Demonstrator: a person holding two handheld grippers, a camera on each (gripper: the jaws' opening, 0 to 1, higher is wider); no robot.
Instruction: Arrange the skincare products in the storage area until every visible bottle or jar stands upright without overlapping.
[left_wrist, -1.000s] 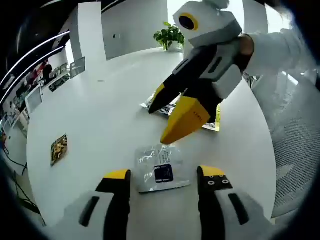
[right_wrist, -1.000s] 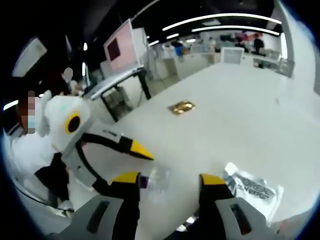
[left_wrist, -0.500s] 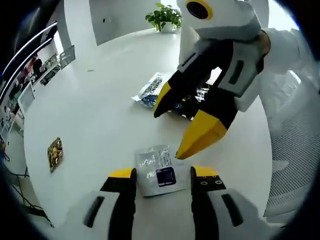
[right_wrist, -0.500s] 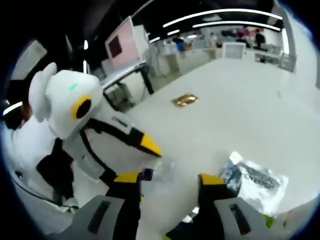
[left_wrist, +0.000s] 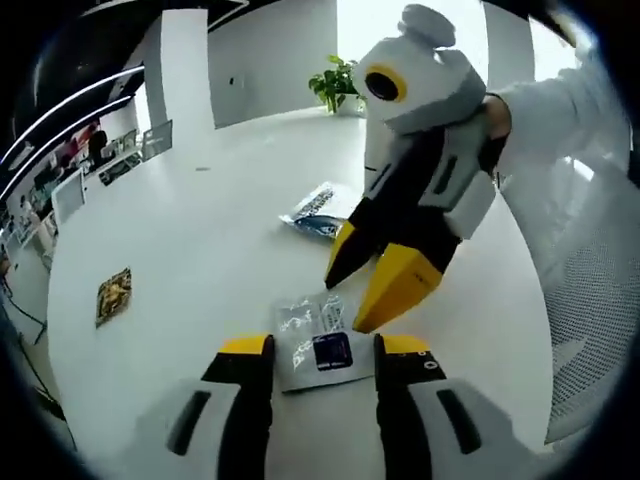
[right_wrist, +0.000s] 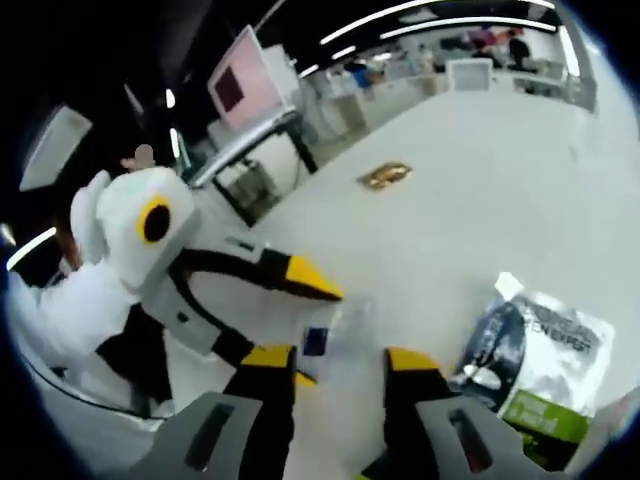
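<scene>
Nearest to us in the left gripper view, our left gripper has its jaws parted around a clear sachet with a dark square label, which lies flat on the white table; the jaws flank it but we cannot tell whether they touch it. Just beyond, our right gripper points down at the sachet's far edge, jaws a little apart, holding nothing we can see. In the right gripper view the same clear sachet sits between the right gripper tips, with the left gripper reaching in from the left.

Our worry is crowding: both claws work one thin, slippery packet, so closing together could crumple it, pinch tip against tip, or flick it across the smooth top.

Farther out lie a blue-and-silver pouch, shown with its green band in the right gripper view, and a small gold packet well apart. These are flat packets, so standing any upright looks doubtful; they would likely flop over again.
</scene>
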